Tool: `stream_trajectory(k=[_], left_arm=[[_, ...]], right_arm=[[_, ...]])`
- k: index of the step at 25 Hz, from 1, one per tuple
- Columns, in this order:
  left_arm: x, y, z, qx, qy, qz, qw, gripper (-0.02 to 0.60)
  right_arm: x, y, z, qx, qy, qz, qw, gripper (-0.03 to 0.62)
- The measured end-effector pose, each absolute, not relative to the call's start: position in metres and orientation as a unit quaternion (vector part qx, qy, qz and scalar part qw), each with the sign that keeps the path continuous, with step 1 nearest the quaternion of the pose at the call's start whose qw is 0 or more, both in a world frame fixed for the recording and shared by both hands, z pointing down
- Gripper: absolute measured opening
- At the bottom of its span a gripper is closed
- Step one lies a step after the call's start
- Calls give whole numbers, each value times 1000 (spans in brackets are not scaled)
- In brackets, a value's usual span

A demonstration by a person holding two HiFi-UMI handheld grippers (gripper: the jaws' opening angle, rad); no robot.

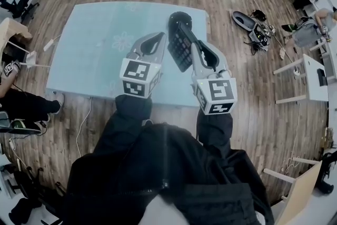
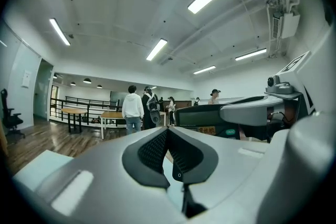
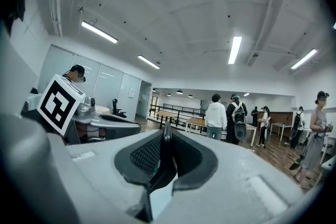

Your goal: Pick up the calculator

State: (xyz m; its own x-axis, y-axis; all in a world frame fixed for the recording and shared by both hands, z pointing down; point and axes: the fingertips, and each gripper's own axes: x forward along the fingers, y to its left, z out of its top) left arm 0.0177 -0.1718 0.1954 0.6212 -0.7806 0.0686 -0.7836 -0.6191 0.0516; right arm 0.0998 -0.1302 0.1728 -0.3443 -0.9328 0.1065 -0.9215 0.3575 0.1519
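In the head view my right gripper (image 1: 185, 29) is shut on the black calculator (image 1: 180, 51) and holds it up above the pale blue table (image 1: 89, 45). The right gripper view shows the calculator (image 3: 166, 147) as a thin dark edge clamped between the pads. My left gripper (image 1: 159, 37) hangs beside it to the left, shut with nothing in it. Its pads (image 2: 152, 149) meet in the left gripper view. There the calculator (image 2: 206, 117) and the right gripper (image 2: 257, 110) show at the right. Both grippers point about level, out into the room.
The table's bare top lies below the grippers. Bags (image 1: 251, 26) lie on the wooden floor to the right, near white desks (image 1: 310, 79). Several people (image 3: 216, 115) stand by tables at the far end of the room. A cable (image 1: 81, 129) trails under the table's near edge.
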Motion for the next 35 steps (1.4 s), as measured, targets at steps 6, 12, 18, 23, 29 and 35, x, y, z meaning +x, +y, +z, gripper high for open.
stream_trajectory(k=[6,12,18,23,29,35], left_arm=[[21,-173,165,900,-436,0,-1,2],[13,-173,142,893,-449,-23,-32,3],[12,-175,124,890,-451,-42,-52,3],[15,-178,124,891,-449,-43,-58,3],[15,-177,125,890,-450,-40,-60,3],[19,-177,123,894,-442,-46,-58,3]], right_arm=[[99,-130,147,572,-814,-67,69,48],[96,-132,131,582,-807,-92,52,49],[93,-134,117,587,-801,-107,35,49],[92,-137,116,585,-802,-115,35,48],[94,-136,116,589,-799,-115,33,48],[93,-136,115,589,-799,-113,32,49]])
